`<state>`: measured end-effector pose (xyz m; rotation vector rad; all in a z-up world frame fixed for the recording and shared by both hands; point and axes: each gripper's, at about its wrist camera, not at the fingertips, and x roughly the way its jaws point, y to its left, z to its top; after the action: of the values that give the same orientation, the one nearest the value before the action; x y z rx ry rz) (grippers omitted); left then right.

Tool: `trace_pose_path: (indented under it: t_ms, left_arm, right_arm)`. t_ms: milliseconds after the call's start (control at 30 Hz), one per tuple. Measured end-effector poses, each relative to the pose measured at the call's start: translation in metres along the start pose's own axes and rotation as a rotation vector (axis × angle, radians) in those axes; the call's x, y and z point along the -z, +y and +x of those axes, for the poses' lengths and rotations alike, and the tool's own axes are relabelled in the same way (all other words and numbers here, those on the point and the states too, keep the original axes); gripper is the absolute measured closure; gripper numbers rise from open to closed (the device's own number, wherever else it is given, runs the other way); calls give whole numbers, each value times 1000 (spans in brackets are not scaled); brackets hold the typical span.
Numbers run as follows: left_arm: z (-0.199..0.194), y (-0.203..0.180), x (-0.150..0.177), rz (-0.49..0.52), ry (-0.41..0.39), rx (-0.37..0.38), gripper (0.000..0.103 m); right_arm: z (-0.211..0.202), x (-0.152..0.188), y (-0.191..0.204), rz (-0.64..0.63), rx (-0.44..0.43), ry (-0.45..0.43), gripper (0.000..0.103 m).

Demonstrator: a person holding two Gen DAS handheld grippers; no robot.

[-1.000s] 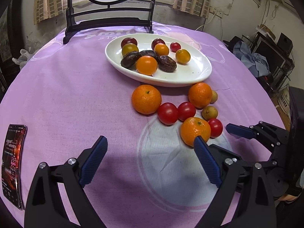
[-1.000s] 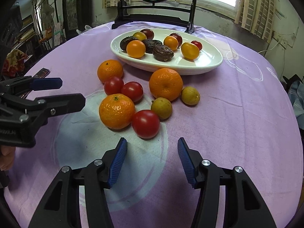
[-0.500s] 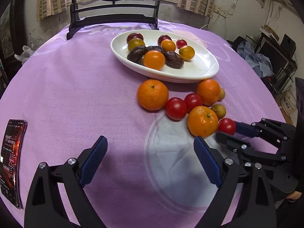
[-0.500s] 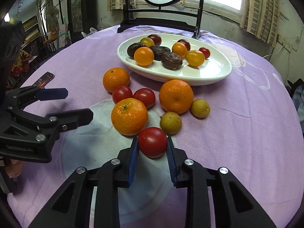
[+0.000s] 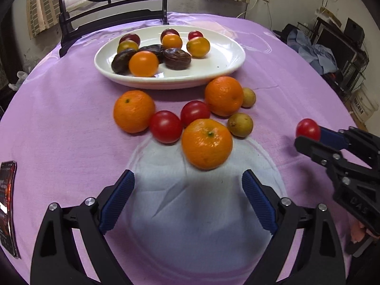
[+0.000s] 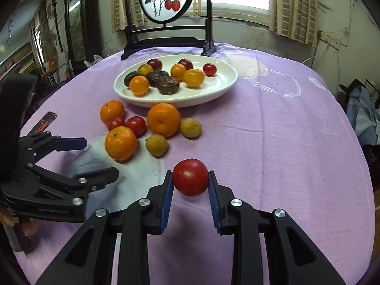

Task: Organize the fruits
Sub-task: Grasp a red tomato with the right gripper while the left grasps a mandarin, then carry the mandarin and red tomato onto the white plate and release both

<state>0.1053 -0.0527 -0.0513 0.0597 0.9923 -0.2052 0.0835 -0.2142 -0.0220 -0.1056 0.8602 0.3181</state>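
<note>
Purple cloth covers the tabletop, where the right tongs pinch a red tomato that could squish if squeezed harder, while the left tongs gape wide.

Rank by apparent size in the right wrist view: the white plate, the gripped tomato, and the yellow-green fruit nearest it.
1. White plate
2. Tomato held in the right gripper; nearness inflates it
3. Yellow-green fruit
</note>
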Motion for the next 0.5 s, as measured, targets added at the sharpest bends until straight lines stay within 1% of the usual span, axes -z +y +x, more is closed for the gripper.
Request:
trace_pose_path:
  t_ms: [100, 200, 233, 267, 333, 367, 433, 500]
  left_arm:
    - [9, -6, -7, 0, 17, -17, 23]
    - [14, -13, -13, 19, 21, -59, 28]
    - [15, -13, -15, 21, 21, -59, 35]
    - [15, -14, -17, 17, 21, -51, 40]
    - [14, -14, -19, 16, 20, -45, 57]
    - [12, -14, -19, 22, 16, -33, 60]
    - [10, -14, -18, 28, 19, -36, 60]
    - [5, -10, -14, 22, 23, -24, 60]
  right_arm:
    - [-1, 1, -3, 7, -10, 0, 74]
    - [0, 3, 0, -6, -14, 4, 73]
    - [1, 4, 2, -14, -15, 5, 73]
    - [1, 4, 3, -21, -15, 6, 73]
    - [1, 5, 6, -35, -14, 6, 73]
    - [1, 5, 7, -40, -14, 5, 73]
    - [1, 6, 9, -46, -14, 3, 73]
    - [1, 6, 9, -43, -17, 1, 73]
